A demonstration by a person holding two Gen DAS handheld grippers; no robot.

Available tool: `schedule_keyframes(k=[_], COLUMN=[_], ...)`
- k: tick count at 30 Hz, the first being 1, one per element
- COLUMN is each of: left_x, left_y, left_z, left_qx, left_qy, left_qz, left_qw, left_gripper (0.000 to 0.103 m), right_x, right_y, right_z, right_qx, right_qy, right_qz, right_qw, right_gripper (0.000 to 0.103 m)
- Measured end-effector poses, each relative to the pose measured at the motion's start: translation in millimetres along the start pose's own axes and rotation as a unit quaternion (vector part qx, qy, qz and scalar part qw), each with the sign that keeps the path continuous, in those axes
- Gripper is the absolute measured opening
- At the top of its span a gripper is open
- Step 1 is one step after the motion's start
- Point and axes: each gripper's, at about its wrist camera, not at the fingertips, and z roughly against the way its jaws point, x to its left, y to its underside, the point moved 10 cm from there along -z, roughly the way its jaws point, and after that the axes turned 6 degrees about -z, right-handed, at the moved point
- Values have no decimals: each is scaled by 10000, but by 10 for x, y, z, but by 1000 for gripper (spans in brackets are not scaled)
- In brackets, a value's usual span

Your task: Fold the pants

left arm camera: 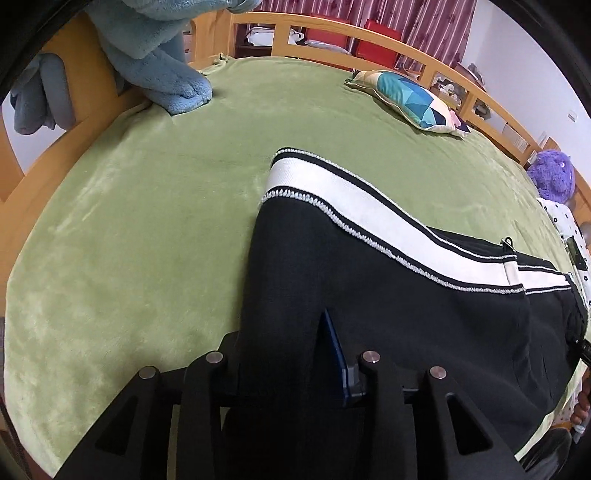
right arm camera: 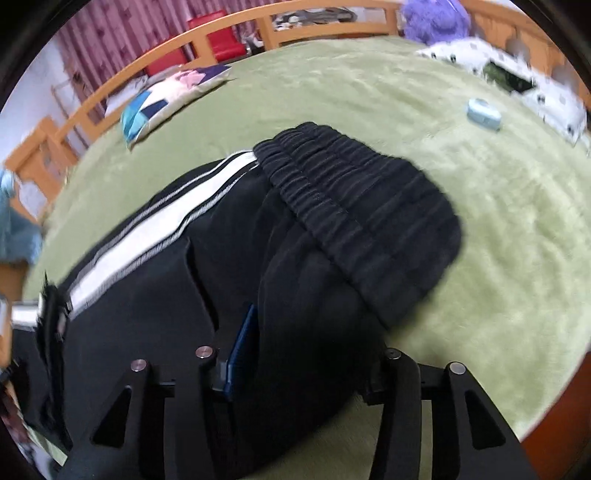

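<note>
- On a green plush blanket, black pants lie spread flat, filling the lower centre of both wrist views.
- Pants: dark knit cloth, matte, fine weave. A broad white side stripe edged with thin black lines and white zigzag stitching runs from 11 o'clock toward 3 o'clock in the left view.
- Right view: gathered elastic waistband, ribbed and puckered, lies doubled over toward 1 o'clock; the same stripe runs off toward 9 o'clock. Picture somewhat blurred.
- Left gripper: jaws partly apart, black cloth lying between them. One blue-faced finger shows; the other is covered by fabric. Whether the pads press the cloth, cannot tell.
- Right gripper: jaws partly apart over a fold of black cloth; blue finger on the left side. Grip likewise unclear.
- Surroundings: curved wooden bed rail at 12 o'clock; geometric-print pillow, smooth; fuzzy blue fleece at 11 o'clock; purple plush toy; small pale-blue case at 2 o'clock in the right view.
</note>
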Motion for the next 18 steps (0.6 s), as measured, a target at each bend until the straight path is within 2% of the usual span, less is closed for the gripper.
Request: schedule_keyframes(k=[1,2,3,5,6,10,13,18], left_x=[-10,-15,-32,-63,-79,-165,-213,-362], left_y=[17,32,43,69,87,149,202,262], left_z=[43,91,150,270,330,493,587,778], left_qx=[-6,-32,-76,-176,-236,-425,-528,-678], left_qy=[39,102,184,289,213,-99,-240,40], left_qz=[32,74,114,197,175,-25,4,-1], left_qw=[10000,9999,9997,9992,9993,9990,9983,9977], left_gripper=[33,37,47,58,58,62,62,64], right_x=[4,-3,-31,-56,-52,91,289,575], right_y=[25,50,65,107,111,185,216,277], right_z=[92,159,223,381,447,689,746,732], right_qx=[-103,-161,-206,-388,-466,-712,-846,-945], right_qy=[148,273,383,569,621,437,285,-41], right_qz=[127,231,320,412,442,516,675,822], right_qw=[9998,9992,9985,9968,9960,9952,9937,9921], right_gripper=[46,46,46,51,55,58,61,62])
